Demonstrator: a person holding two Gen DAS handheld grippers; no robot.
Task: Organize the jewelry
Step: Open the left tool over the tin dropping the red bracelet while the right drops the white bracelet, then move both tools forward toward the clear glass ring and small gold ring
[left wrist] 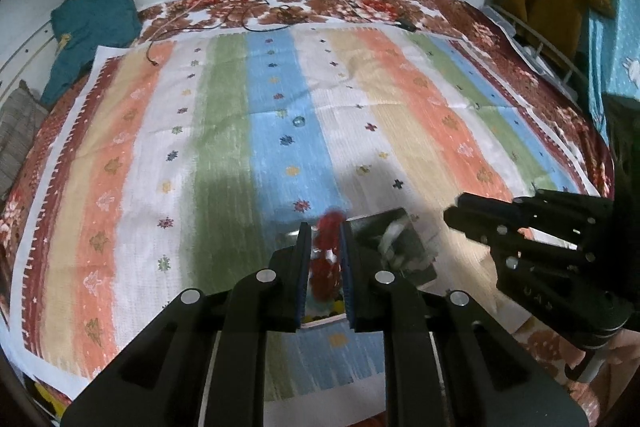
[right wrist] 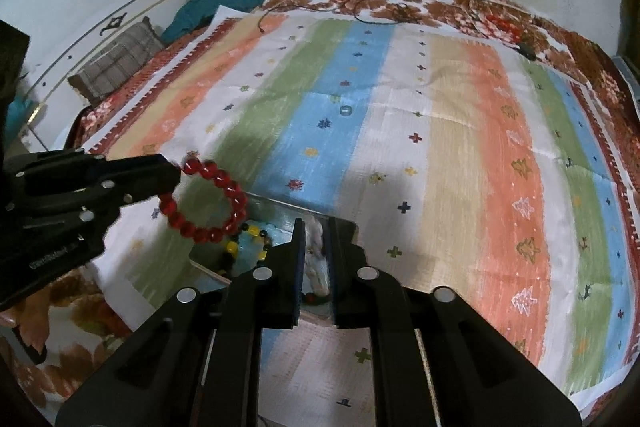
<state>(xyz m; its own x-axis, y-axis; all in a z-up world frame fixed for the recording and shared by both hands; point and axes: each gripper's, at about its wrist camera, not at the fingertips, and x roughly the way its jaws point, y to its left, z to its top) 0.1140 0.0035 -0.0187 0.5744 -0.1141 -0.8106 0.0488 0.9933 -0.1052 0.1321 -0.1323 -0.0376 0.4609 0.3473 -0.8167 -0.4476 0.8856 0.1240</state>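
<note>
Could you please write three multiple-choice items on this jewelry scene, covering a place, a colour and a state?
1. Where does the small ring lie?
A. on the blue stripe
B. in the tray
C. on the teal garment

2. What colour is the bead bracelet in the left gripper?
A. white
B. red
C. green

3. How is the red bracelet placed?
A. flat on the cloth
B. held above the tray
C. hung on the wall

Answers: 1 A, it sits alone on the blue band; 2 B, its beads are glossy red; 3 B, it hangs from the fingers.
</note>
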